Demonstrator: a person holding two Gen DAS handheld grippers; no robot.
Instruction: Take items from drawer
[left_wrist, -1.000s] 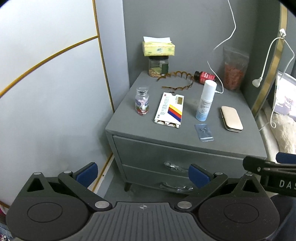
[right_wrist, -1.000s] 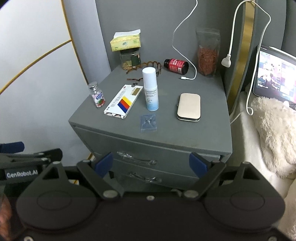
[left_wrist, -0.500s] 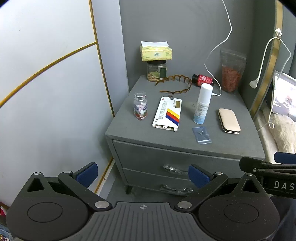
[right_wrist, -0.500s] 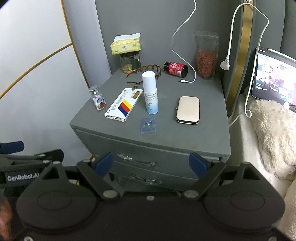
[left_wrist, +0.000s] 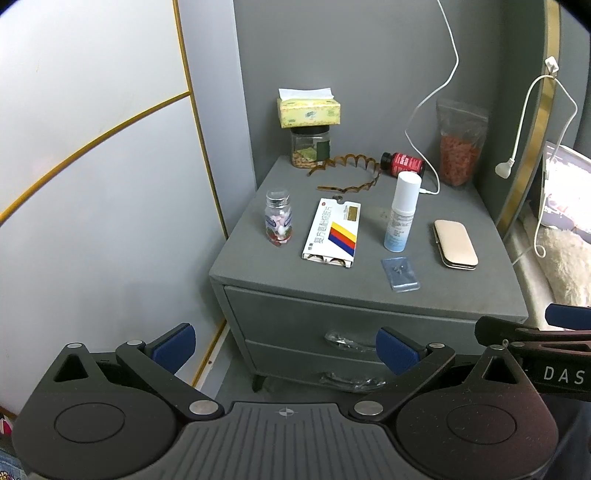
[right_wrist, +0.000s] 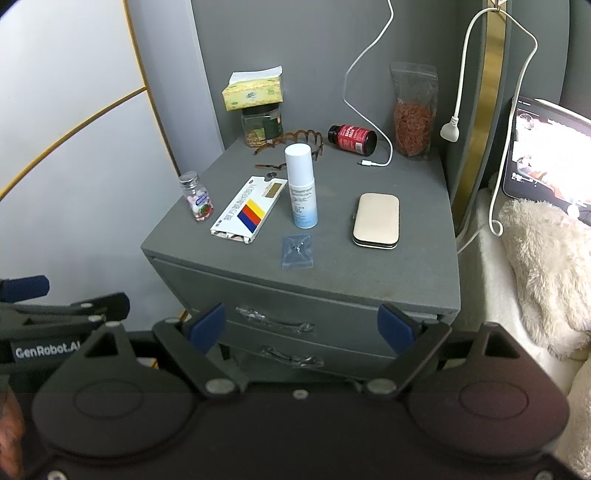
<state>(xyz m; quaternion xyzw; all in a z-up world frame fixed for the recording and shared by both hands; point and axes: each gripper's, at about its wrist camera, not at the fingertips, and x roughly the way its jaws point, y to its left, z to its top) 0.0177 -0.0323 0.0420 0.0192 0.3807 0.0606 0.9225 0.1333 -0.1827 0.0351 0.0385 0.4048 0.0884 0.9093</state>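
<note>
**Drawers shut, claws wide and waiting**

While both drawers stay closed, the task stands at its very start, by my reading: nothing has been taken out. The top drawer (right_wrist: 295, 302) sits low in the centre of the right view, the bottom drawer (right_wrist: 303, 350) just under it; each carries a clear, glassy bar handle (right_wrist: 275, 320) across a matte grey, felt-like front. The right claw (right_wrist: 301, 328) is spread wide and empty, framing the top handle from well apart. The left claw (left_wrist: 286, 347) is likewise wide and empty, low in its frame.

Next, I judge, one claw must close on that slim handle and pull straight out; the slick, thin bar could slip.

On top of the nightstand (right_wrist: 369, 280) lie a flat printed box (right_wrist: 249, 210), a clear pill bottle (right_wrist: 197, 201) with a metal cap, an upright white spray can (right_wrist: 302, 184), a rounded beige case (right_wrist: 376, 220) and a small plastic bag (right_wrist: 297, 252). Farther back are a red-labelled bottle (right_wrist: 352, 139) on its side, a wavy brown hairband (right_wrist: 295, 142), a jar (right_wrist: 262, 127) under a tissue box (right_wrist: 253, 92), and a pouch (right_wrist: 413, 110).
</note>
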